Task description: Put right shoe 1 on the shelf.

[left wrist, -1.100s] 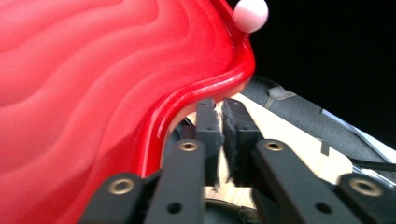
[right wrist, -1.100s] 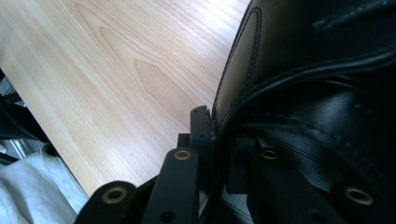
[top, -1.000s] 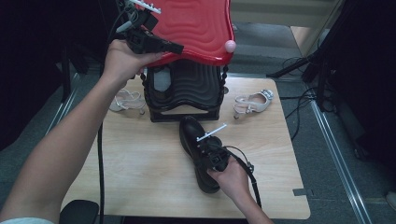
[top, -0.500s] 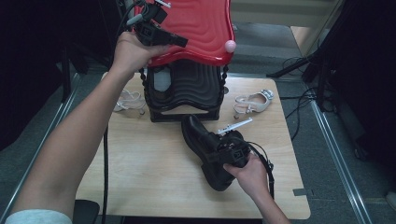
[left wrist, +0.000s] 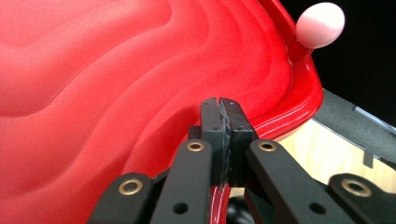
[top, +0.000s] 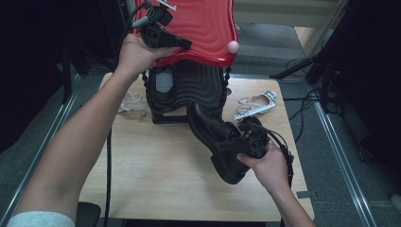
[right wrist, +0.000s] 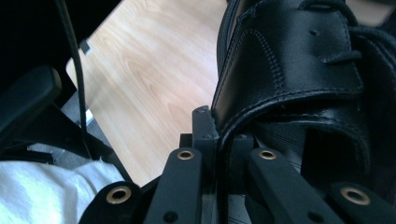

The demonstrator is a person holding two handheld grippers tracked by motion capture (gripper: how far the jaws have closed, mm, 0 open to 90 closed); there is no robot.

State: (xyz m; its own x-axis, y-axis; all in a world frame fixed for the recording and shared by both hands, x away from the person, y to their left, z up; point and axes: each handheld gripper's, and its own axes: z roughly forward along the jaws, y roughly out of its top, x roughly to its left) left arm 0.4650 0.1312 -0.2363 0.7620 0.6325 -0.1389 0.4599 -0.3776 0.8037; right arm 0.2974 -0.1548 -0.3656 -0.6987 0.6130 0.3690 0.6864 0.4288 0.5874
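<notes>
A black leather lace-up shoe [top: 218, 139] hangs tilted above the wooden table [top: 161, 175], toe toward the black ribbed case [top: 191, 90]. My right gripper [top: 253, 142] is shut on the shoe's collar edge [right wrist: 261, 112]; in the right gripper view [right wrist: 223, 126] the leather sits pinched between the jaws. The case's red wavy lid [top: 198, 23] stands raised, with a pink knob [top: 232, 46] at its rim. My left gripper [top: 182, 43] is shut on the lid's front rim [left wrist: 280, 121], its jaws [left wrist: 224, 105] clamped over the red edge.
A white strappy sandal [top: 255, 103] lies on the table right of the case. Another pale sandal [top: 130, 104] lies left of it. Cables run over the floor at the right. The near half of the table is bare wood.
The right gripper has lifted the black shoe off the table and carried it up and right, tilting it. The left gripper keeps its hold on the red lid, barely shifted.
</notes>
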